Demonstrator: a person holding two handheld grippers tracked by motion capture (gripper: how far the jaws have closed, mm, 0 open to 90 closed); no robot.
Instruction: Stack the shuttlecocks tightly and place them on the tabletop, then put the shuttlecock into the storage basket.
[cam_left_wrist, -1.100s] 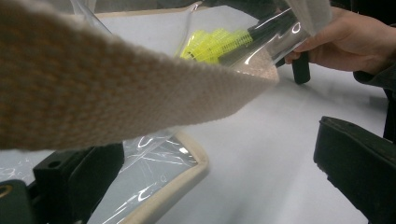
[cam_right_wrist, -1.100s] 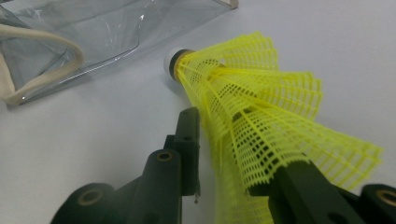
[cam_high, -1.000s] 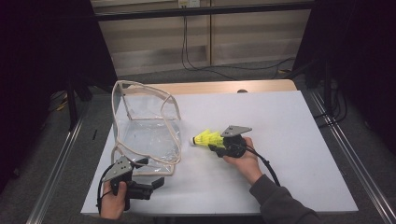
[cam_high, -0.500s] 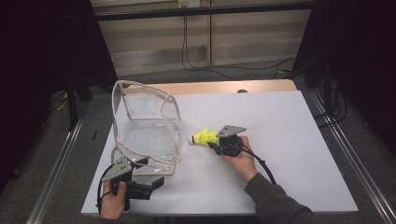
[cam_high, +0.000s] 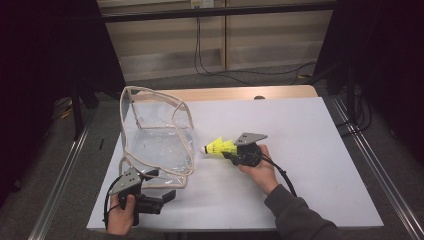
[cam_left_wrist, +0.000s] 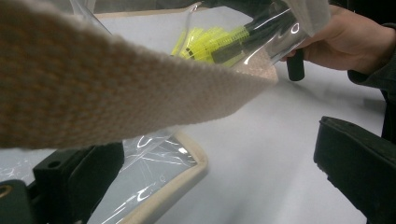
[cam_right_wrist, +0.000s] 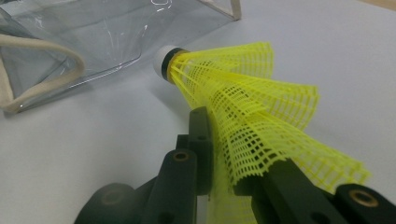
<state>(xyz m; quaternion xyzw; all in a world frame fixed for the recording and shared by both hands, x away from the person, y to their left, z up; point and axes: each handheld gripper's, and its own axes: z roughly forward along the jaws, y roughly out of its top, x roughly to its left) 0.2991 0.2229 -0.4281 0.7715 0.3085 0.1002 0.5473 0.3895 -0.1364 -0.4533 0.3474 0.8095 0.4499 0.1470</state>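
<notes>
At the lower left of the high view the left gripper lies low on the white table, its jaws wide apart around the beige-trimmed lower edge of the clear plastic bag; in the left gripper view the pads stand clear of that webbing edge. Farther up, near the middle of the frame, the right gripper has just been closing and now pinches the skirt of the yellow shuttlecock, whose white cork points left toward the bag's open mouth, just beside it
</notes>
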